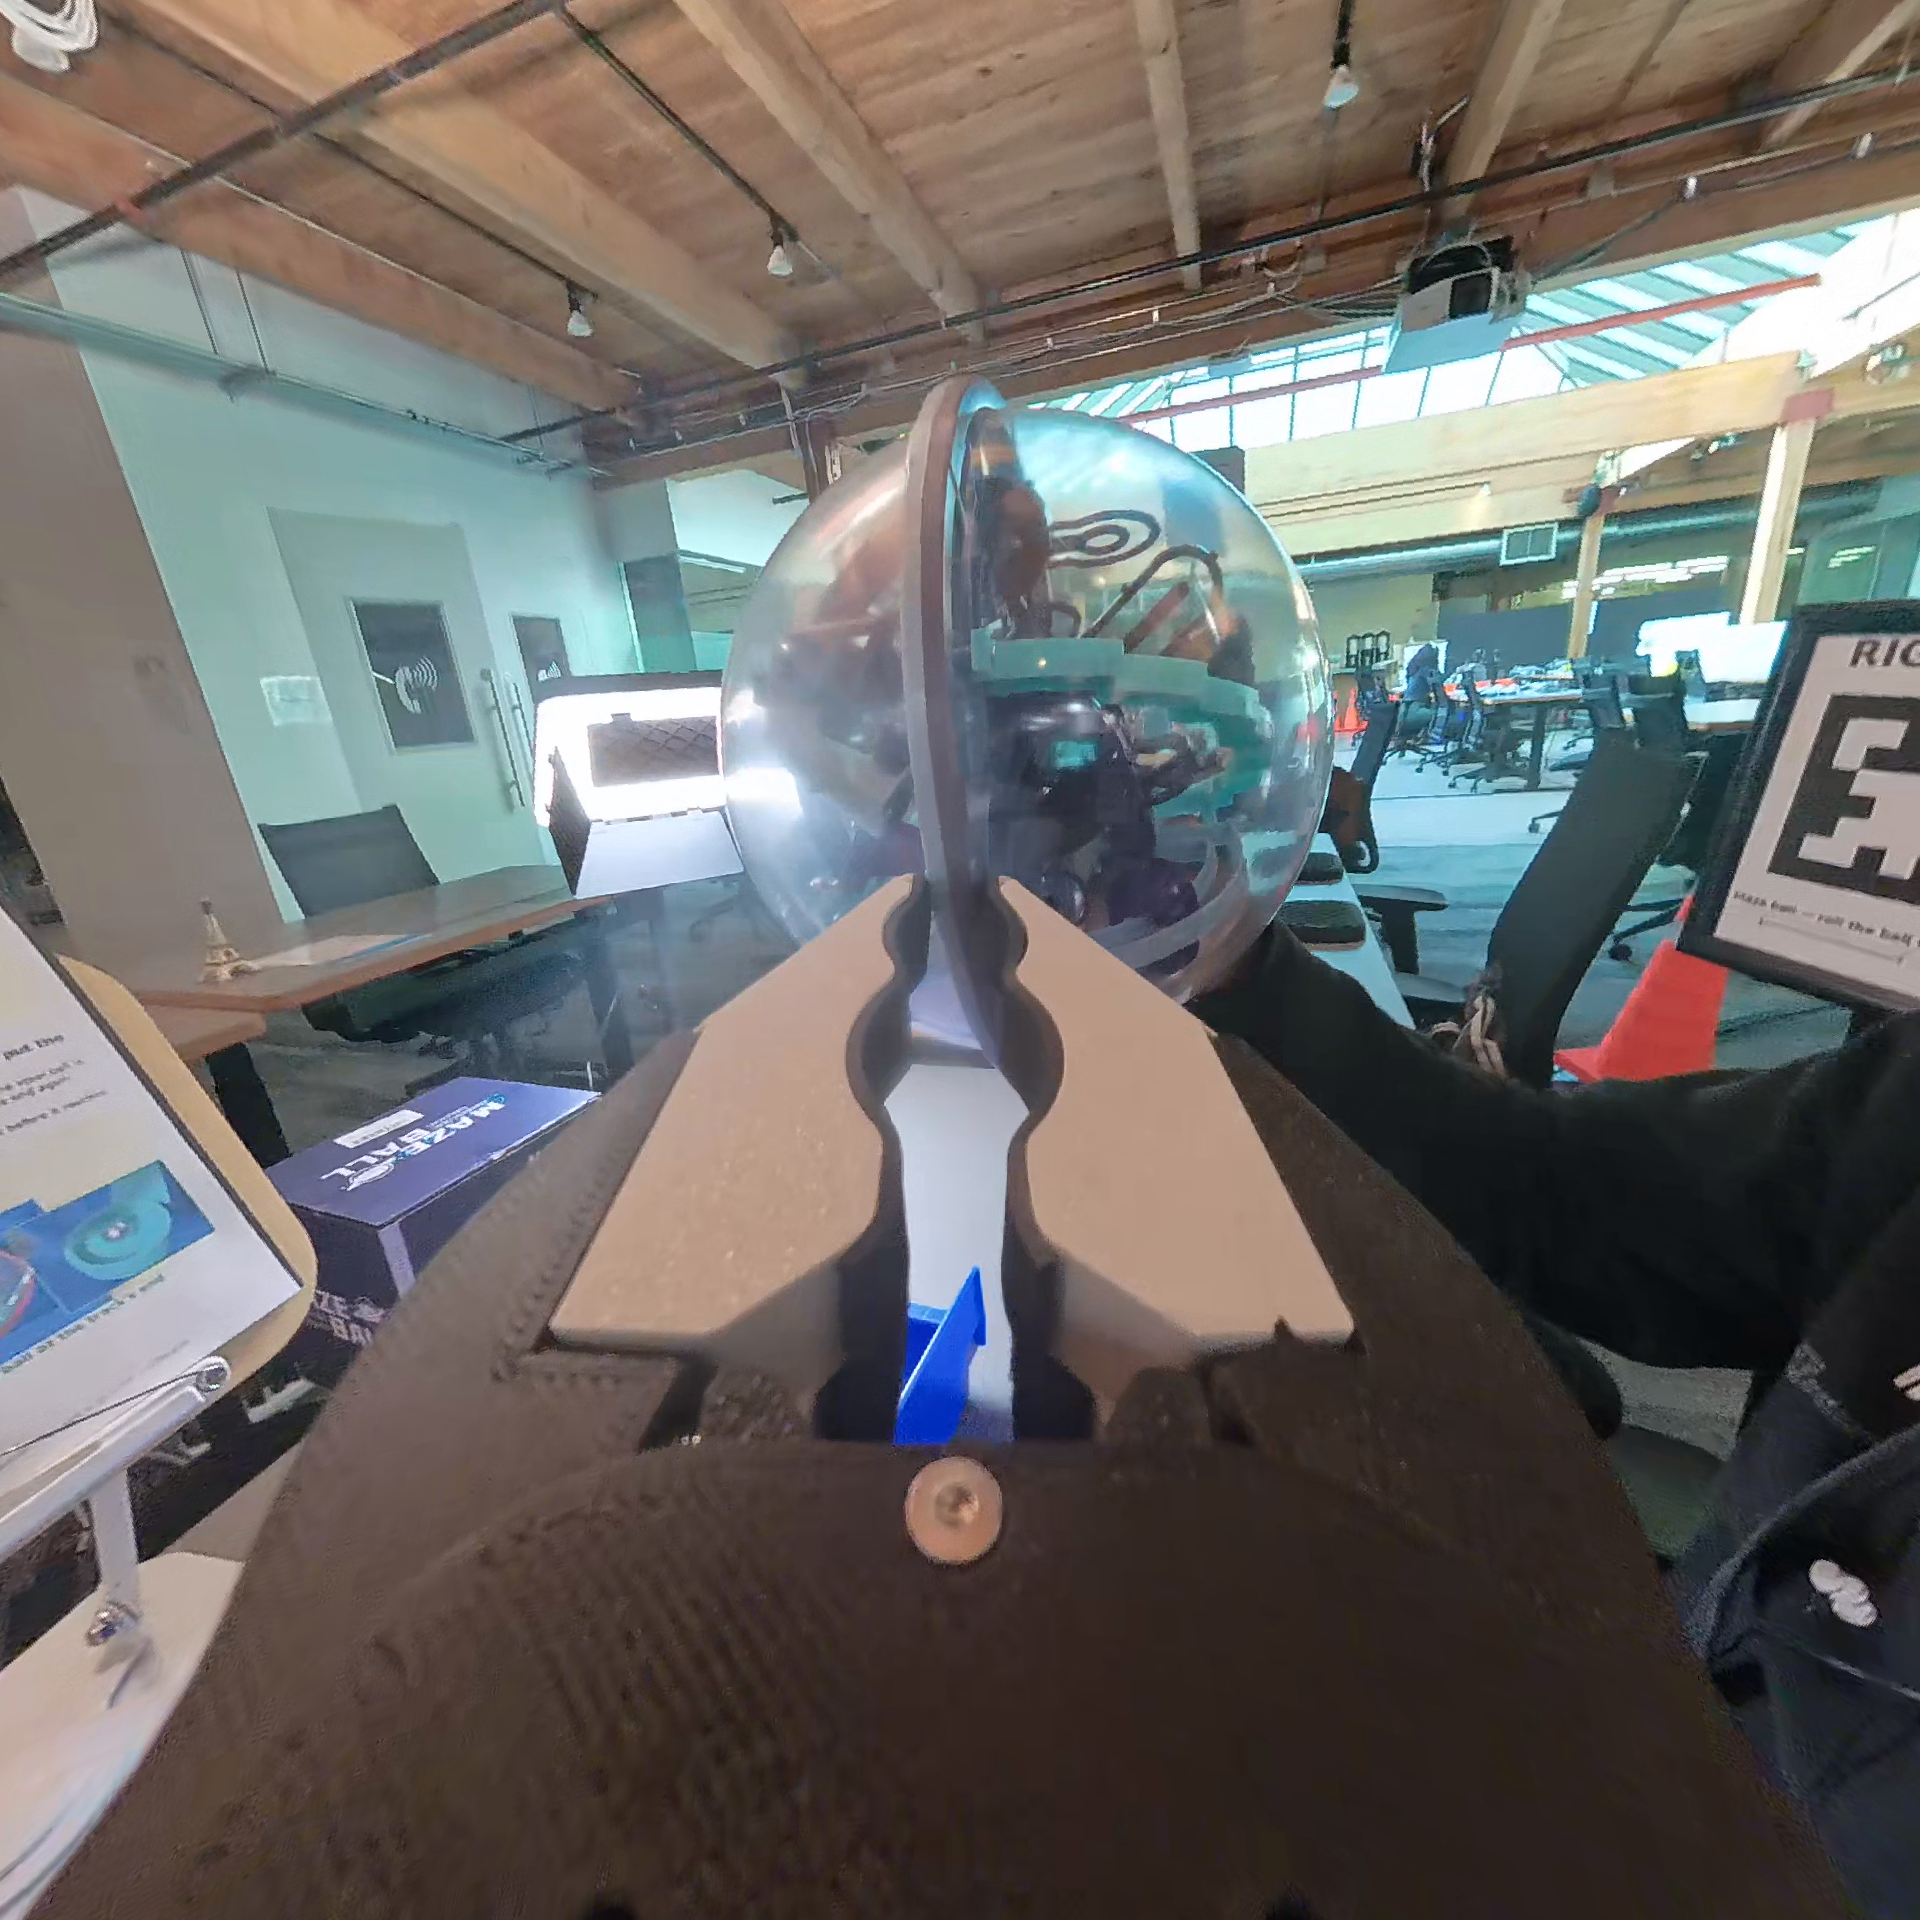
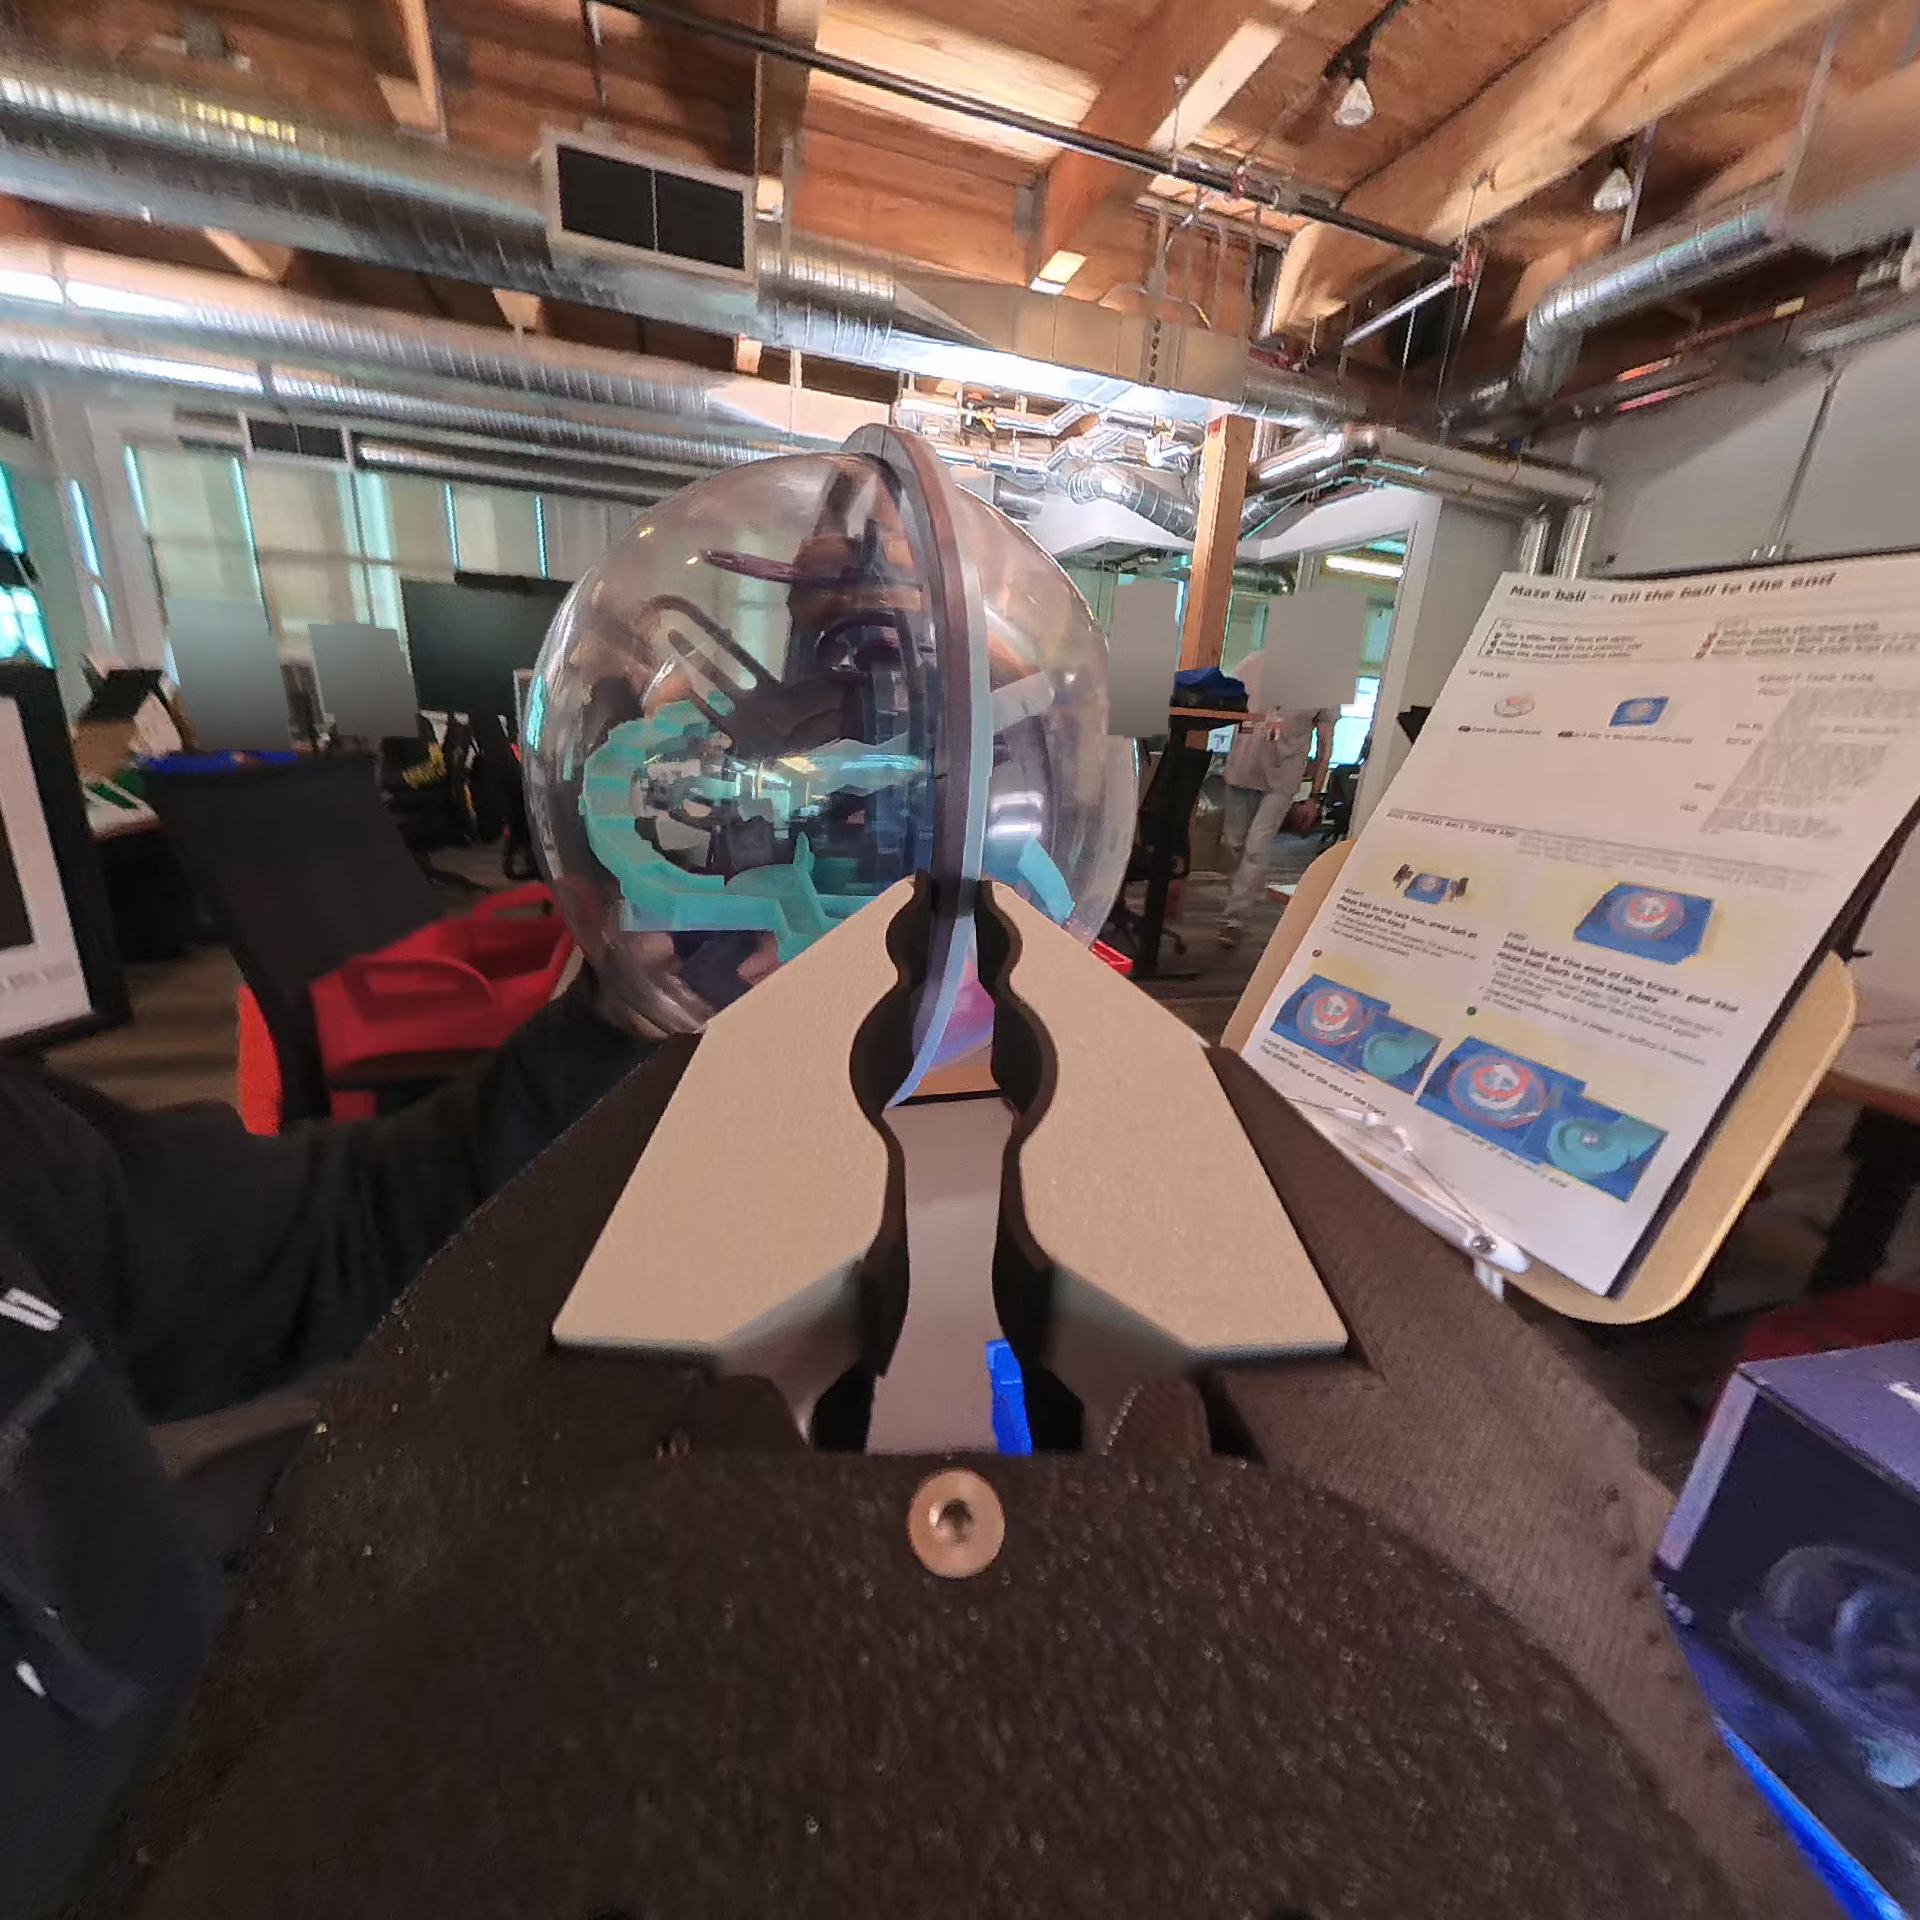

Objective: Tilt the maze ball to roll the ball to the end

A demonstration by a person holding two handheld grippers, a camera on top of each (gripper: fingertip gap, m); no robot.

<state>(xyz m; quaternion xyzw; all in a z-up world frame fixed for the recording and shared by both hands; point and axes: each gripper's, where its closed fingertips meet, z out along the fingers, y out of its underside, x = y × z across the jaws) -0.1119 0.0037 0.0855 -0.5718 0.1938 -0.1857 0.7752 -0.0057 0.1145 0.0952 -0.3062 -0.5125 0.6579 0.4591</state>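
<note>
Wood-beamed office behind, clear maze ball (image 1: 1039,717) enclosing teal tracks, left gripper (image 1: 958,902) and right gripper (image 2: 951,902) clamped on its rim

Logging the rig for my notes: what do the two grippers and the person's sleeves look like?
Both the left gripper and right gripper match: textured black printed bodies, a silver screw on top, light grey wedge fingers with wavy dark inner edges. A black sleeve shows beyond.

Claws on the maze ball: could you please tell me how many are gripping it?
2: the left claw and right claw each pinch the maze ball's rim band from opposite sides.
</note>
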